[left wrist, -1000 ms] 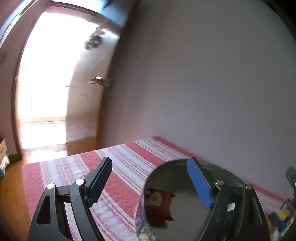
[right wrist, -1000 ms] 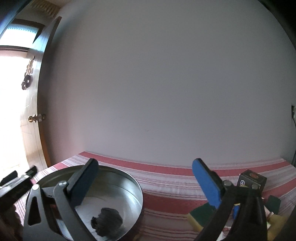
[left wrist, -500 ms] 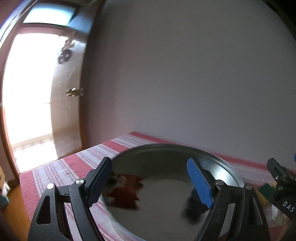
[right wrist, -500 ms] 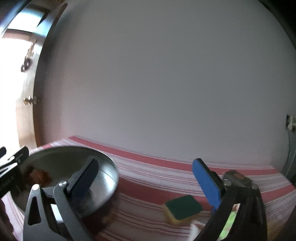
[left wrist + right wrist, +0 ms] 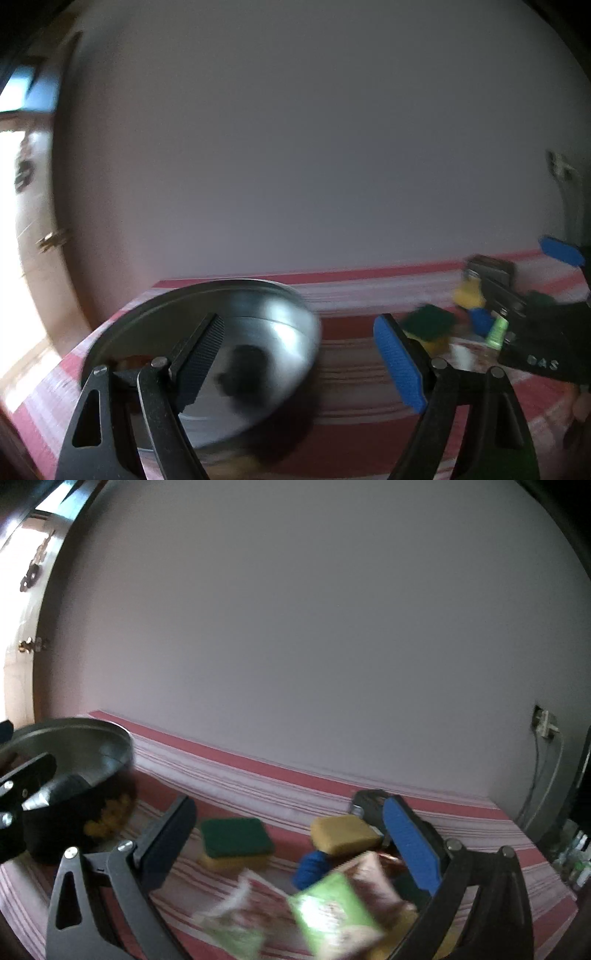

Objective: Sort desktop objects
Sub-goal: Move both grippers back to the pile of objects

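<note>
On the red-and-white striped cloth [image 5: 236, 771]:
- Left gripper [image 5: 299, 354]: tongs apart, nothing between; round metal tin [image 5: 266, 306] beyond its left finger, a blurred dark lump inside.
- Right gripper [image 5: 288, 834]: tongs apart, nothing clamped; letters "DAS" readable on its body in the left view.
- Green-topped yellow sponge [image 5: 236, 838], yellow sponge [image 5: 343, 834], blue lump [image 5: 314, 864], green packet [image 5: 332, 915]: print blurred, unreadable.

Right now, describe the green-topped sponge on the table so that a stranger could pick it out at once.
Start at the red-and-white striped cloth covering the table, with the round metal tin at its left end. Right of the tin lies the green-topped sponge, flat on the cloth. Its dark green scouring face is turned up over a yellow base, while the sponge further right shows only plain yellow.
</note>
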